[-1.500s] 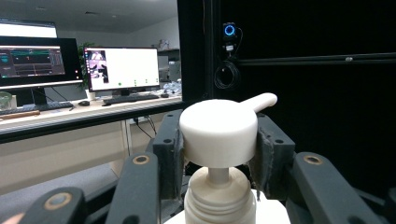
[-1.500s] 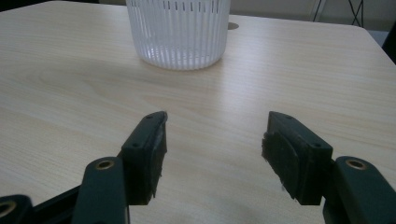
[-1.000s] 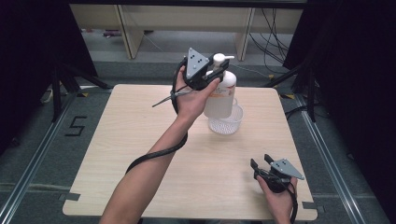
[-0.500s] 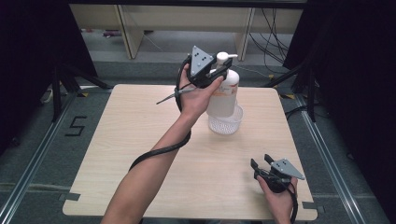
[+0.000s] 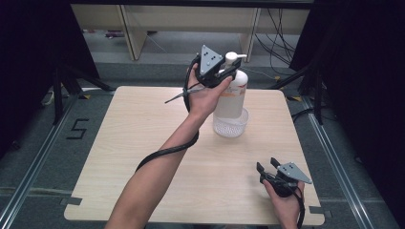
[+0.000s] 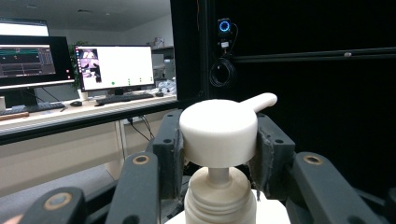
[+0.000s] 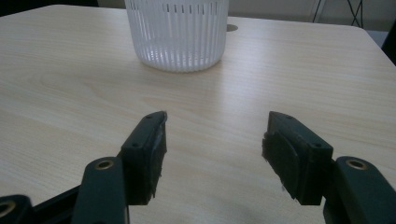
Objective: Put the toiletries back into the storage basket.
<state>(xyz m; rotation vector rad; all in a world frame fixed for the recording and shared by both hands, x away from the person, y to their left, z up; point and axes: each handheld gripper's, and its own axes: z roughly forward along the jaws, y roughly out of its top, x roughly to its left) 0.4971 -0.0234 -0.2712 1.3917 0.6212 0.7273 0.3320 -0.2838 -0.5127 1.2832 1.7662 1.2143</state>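
My left gripper [image 6: 217,158] pinches the pump bottle's head [image 6: 219,131]; I'd lift straight, clearing the basket [image 5: 231,125] below; right gripper [image 7: 212,154] spread.

You have light wooden desk [image 5: 143,143] with rounded corners under everything. Black "5" mark [image 5: 76,129] on grey floor, just off desk's left edge. Black tape tabs [image 5: 71,201] at near left corner. Beige shelving unit [image 5: 157,19] beyond far edge. Loose black cables [image 5: 277,28] on floor past far right corner.

Your left gripper view: two lit monitors [image 6: 116,65] on long bench, black keyboard [image 6: 123,97] below them, small black camera with blue ring [image 6: 224,26], coiled black cable [image 6: 220,74] hanging under it.
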